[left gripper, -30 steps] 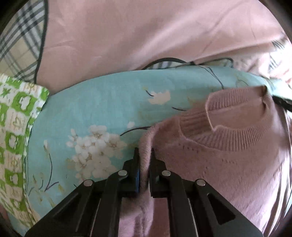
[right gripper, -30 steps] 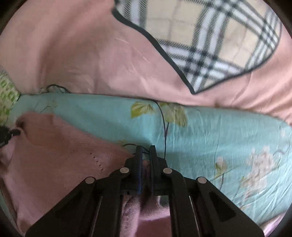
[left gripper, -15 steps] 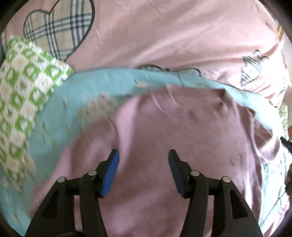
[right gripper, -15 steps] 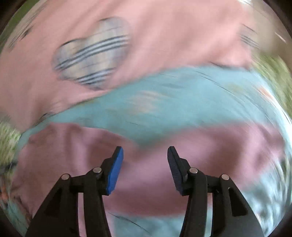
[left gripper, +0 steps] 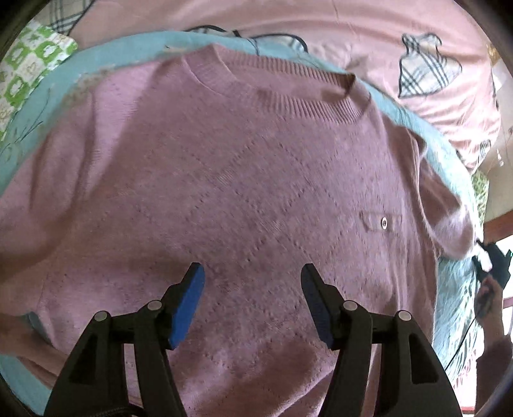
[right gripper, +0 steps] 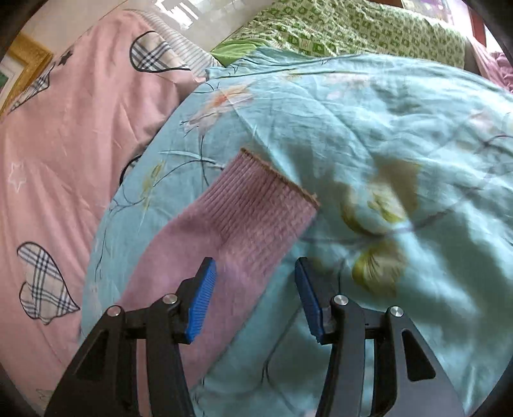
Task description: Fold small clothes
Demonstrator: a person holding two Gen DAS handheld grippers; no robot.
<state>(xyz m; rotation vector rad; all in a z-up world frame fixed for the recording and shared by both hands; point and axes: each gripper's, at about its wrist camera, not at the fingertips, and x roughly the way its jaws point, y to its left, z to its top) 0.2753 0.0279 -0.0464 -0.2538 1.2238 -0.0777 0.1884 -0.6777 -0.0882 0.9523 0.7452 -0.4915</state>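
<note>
A pink knit sweater (left gripper: pixel 243 179) lies spread flat on a light blue floral quilt (left gripper: pixel 29 106), with its ribbed collar (left gripper: pixel 275 93) at the far side. My left gripper (left gripper: pixel 251 295) is open and empty, hovering over the sweater's lower body. In the right wrist view, one sweater sleeve (right gripper: pixel 224 234) lies stretched out on the quilt (right gripper: pixel 368 134), its ribbed cuff (right gripper: pixel 272 192) pointing away. My right gripper (right gripper: pixel 255 288) is open and empty, just above the sleeve near the cuff.
A pink sheet with plaid hearts (right gripper: pixel 64 122) lies beyond the quilt, also in the left wrist view (left gripper: pixel 416 48). A green patterned cloth (right gripper: pixel 352 29) lies at the back, and shows at the far left in the left wrist view (left gripper: pixel 29 64).
Both grippers let go of the sweater's shoulders and opened. The left one pulled back over the sweater's body. The right one swung over to the outstretched sleeve.
</note>
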